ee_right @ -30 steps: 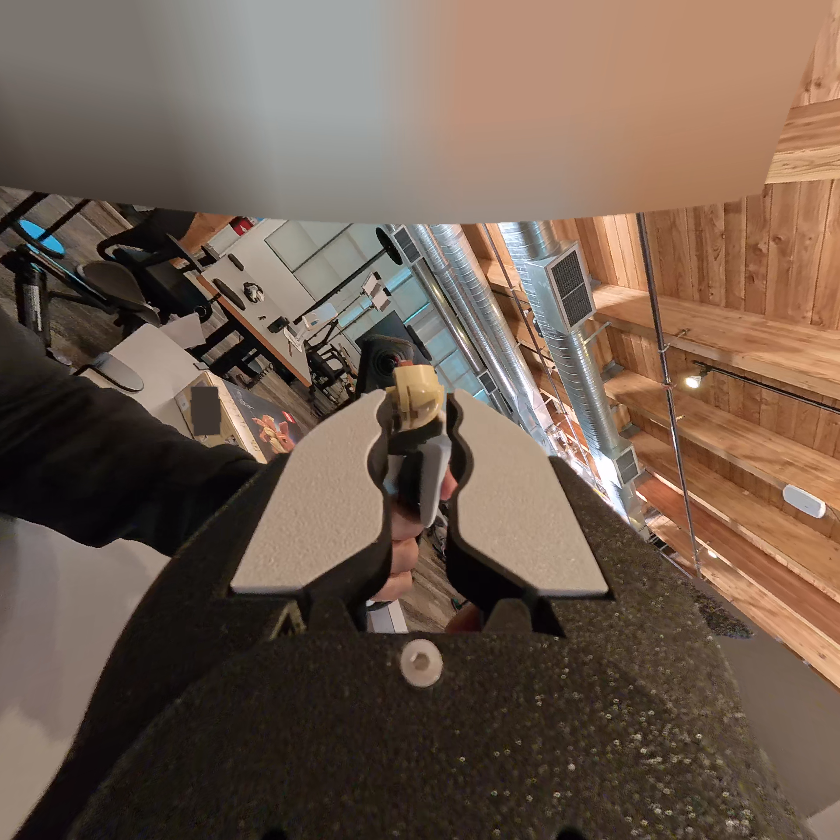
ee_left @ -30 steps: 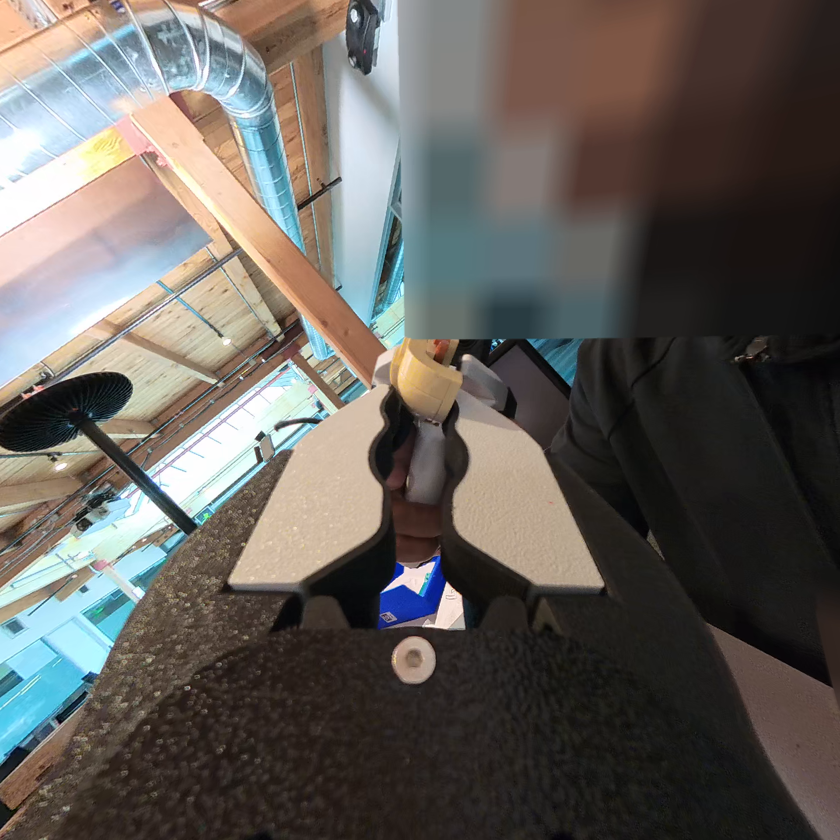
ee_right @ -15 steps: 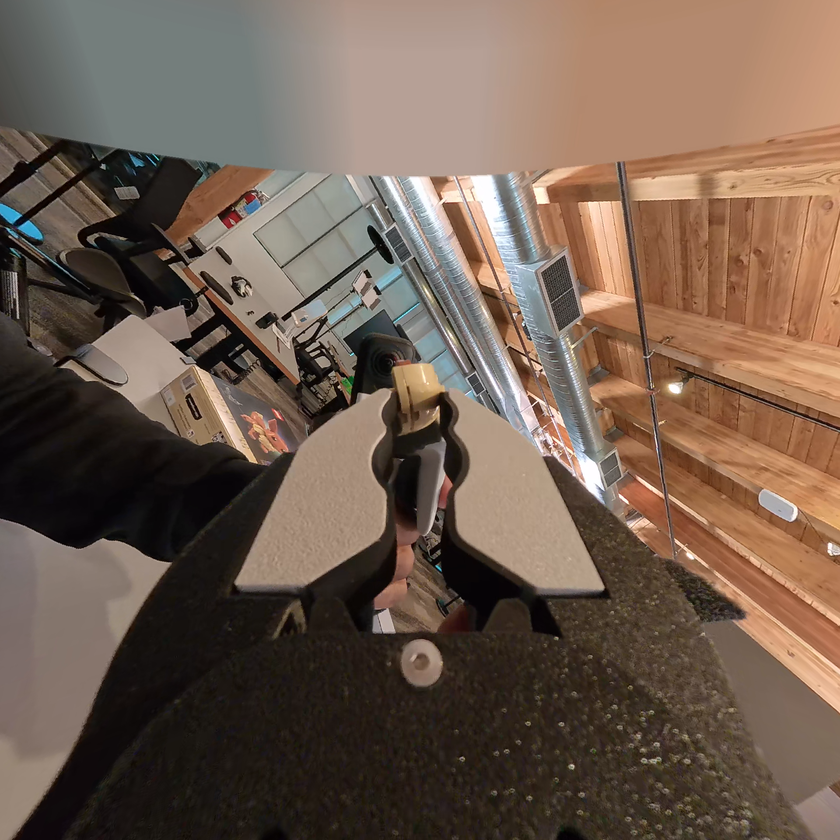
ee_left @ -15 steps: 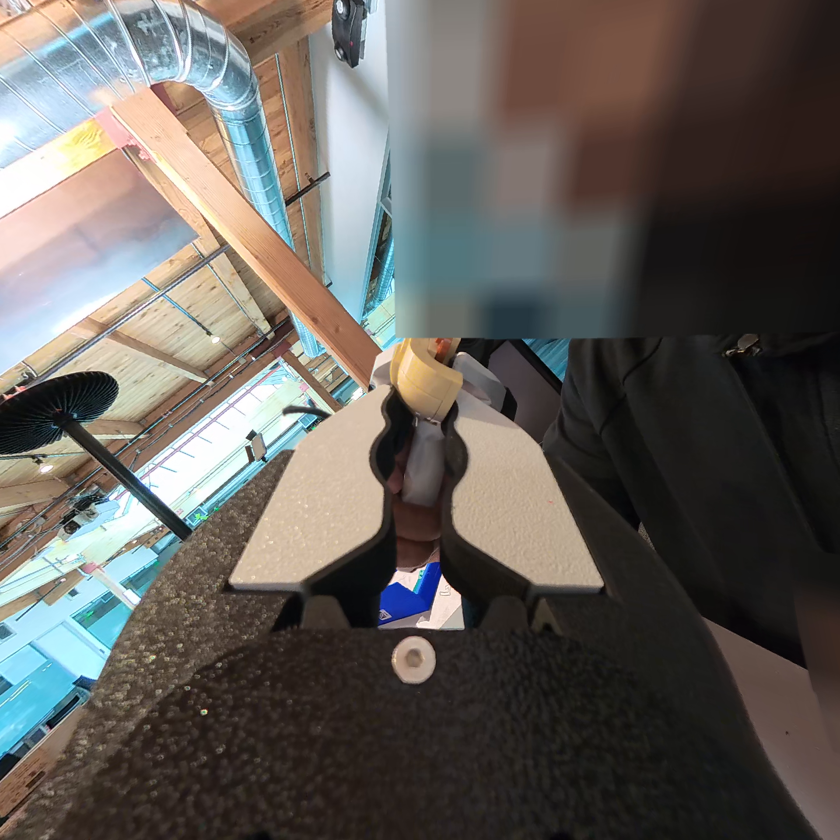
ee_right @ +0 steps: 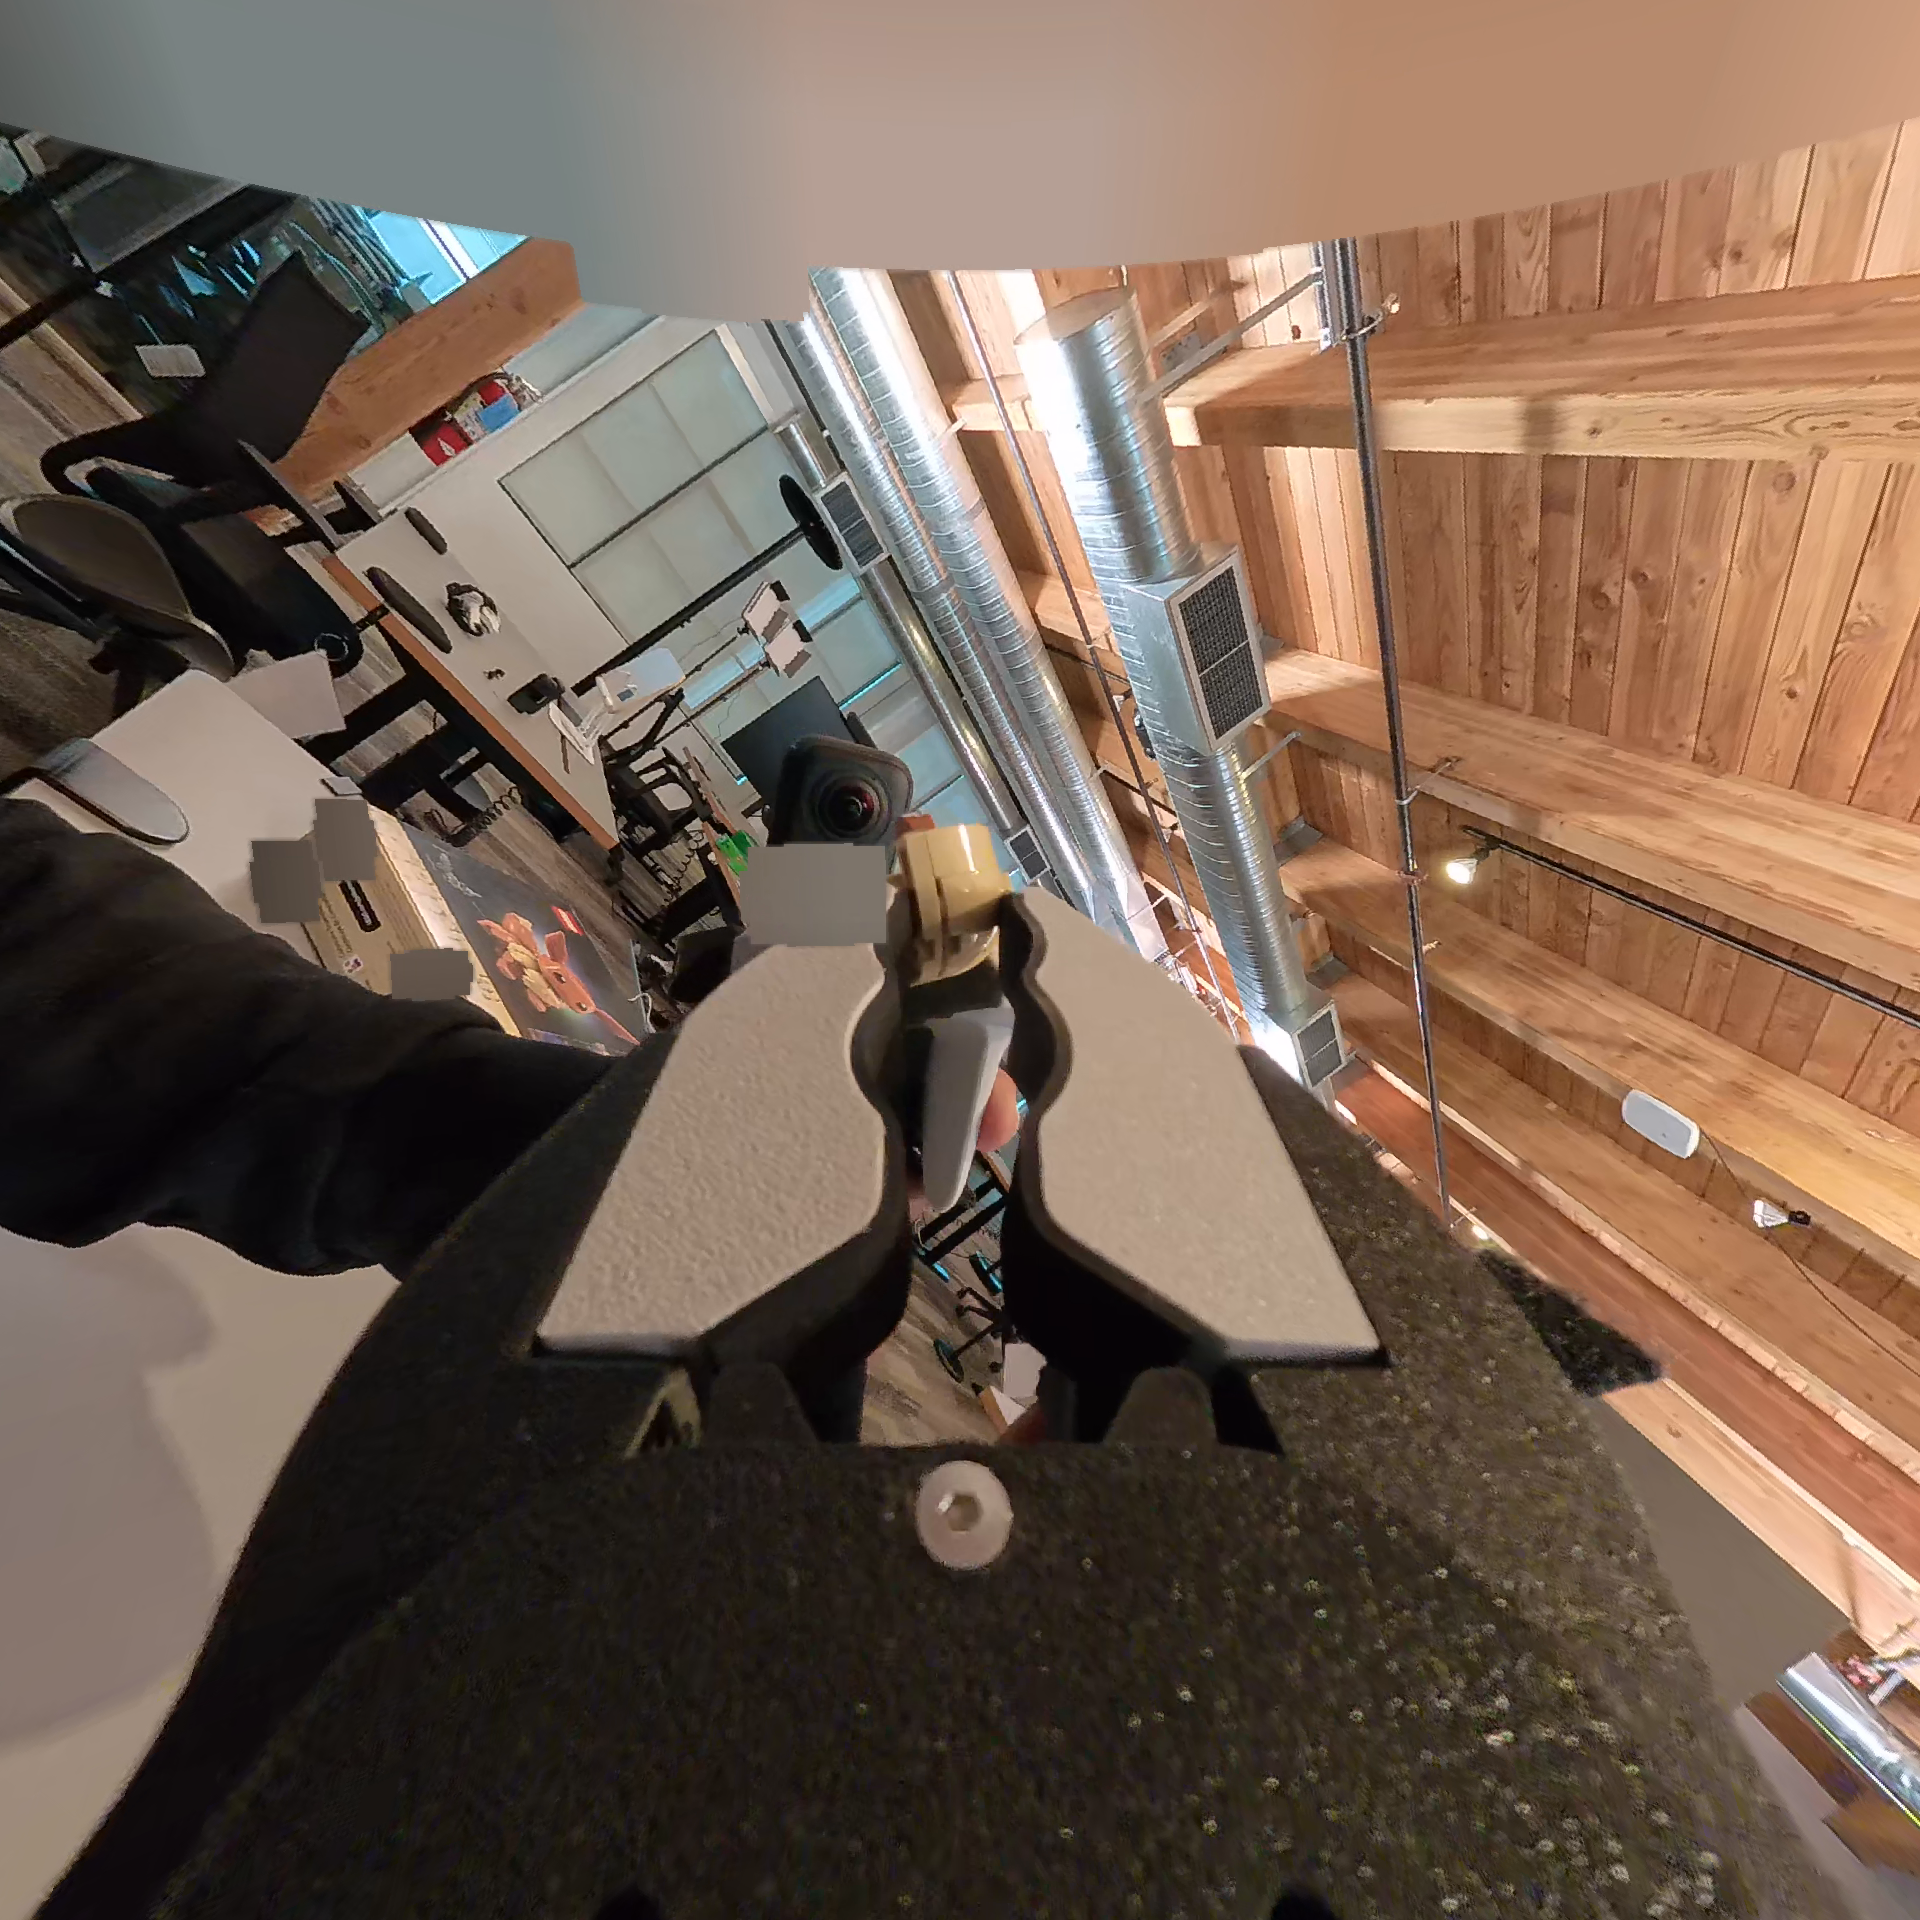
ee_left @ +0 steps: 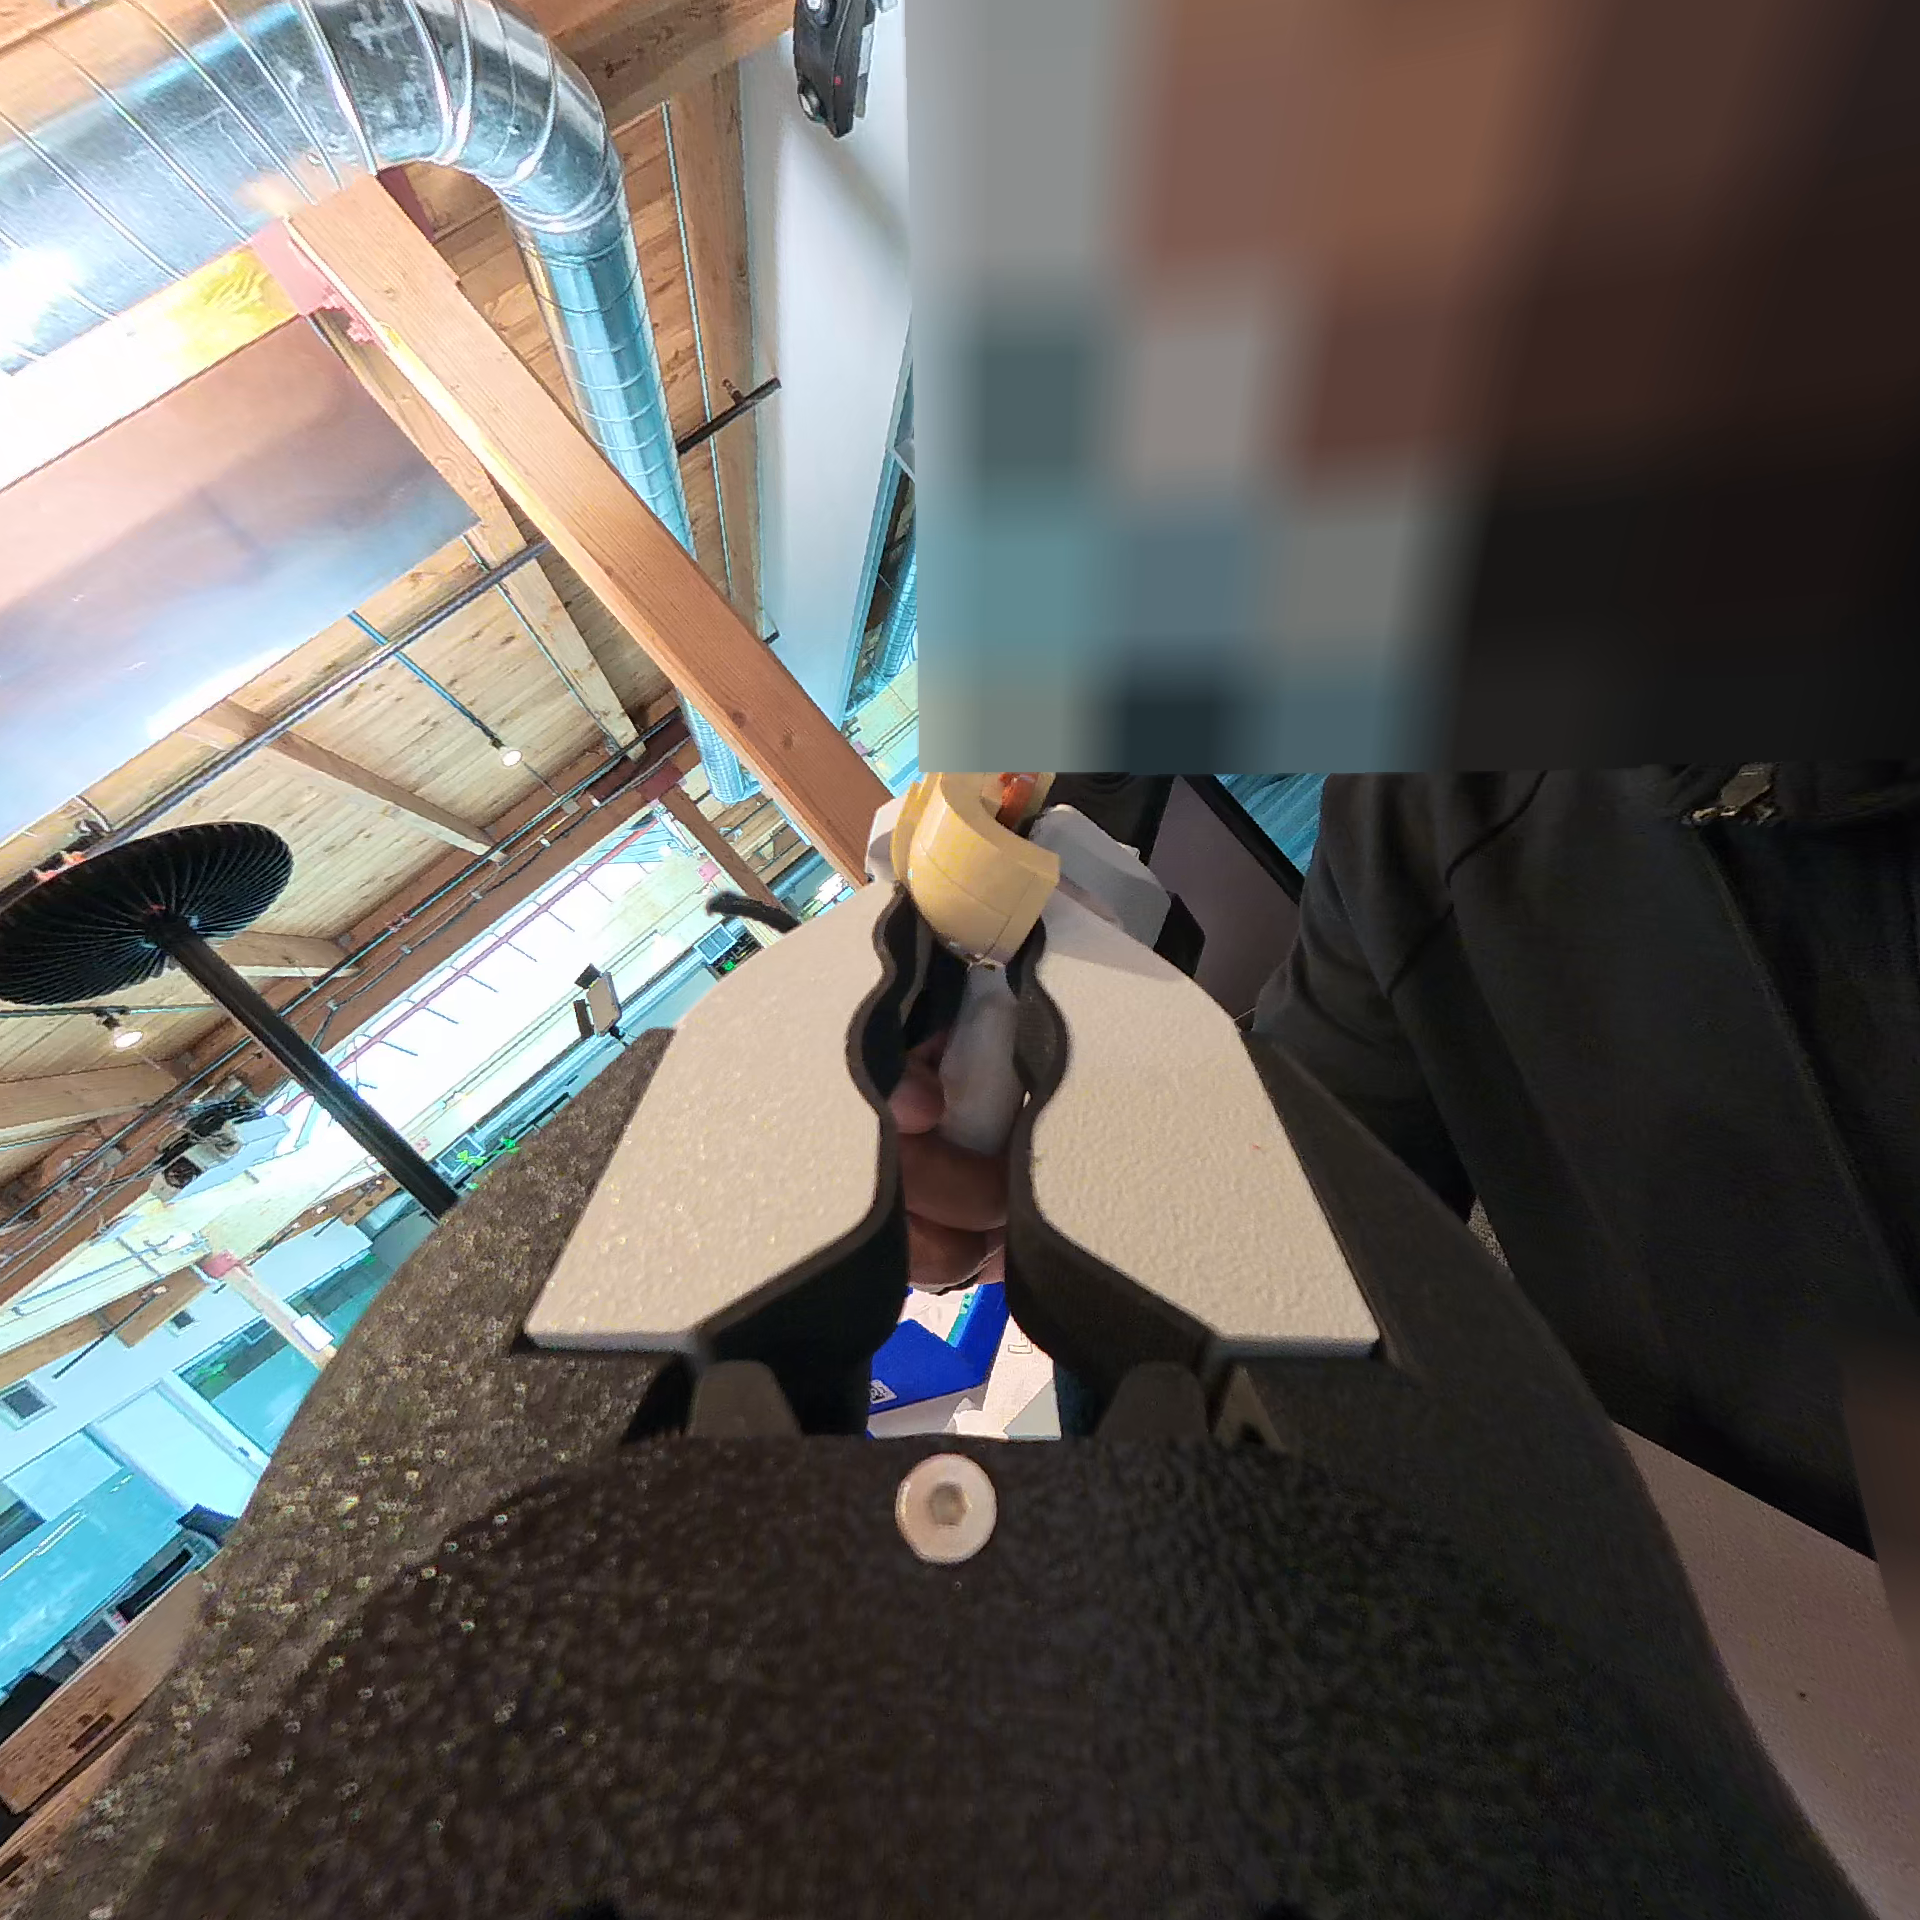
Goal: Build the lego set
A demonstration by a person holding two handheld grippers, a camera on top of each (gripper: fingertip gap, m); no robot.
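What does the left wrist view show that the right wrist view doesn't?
Only the left wrist view shows the black round fan on its pole and a blue patch below. Only the right wrist view shows the lego box, office chairs and a camera. Both show a claw, left and right, shut on the tan lego piece, under silver ducts.

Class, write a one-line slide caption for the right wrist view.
Right claw shut on a tan lego piece, raised toward silver ducts and a wooden ceiling.

Tan lego piece (ee_left: 971, 868) runs up under the mosaic patch.
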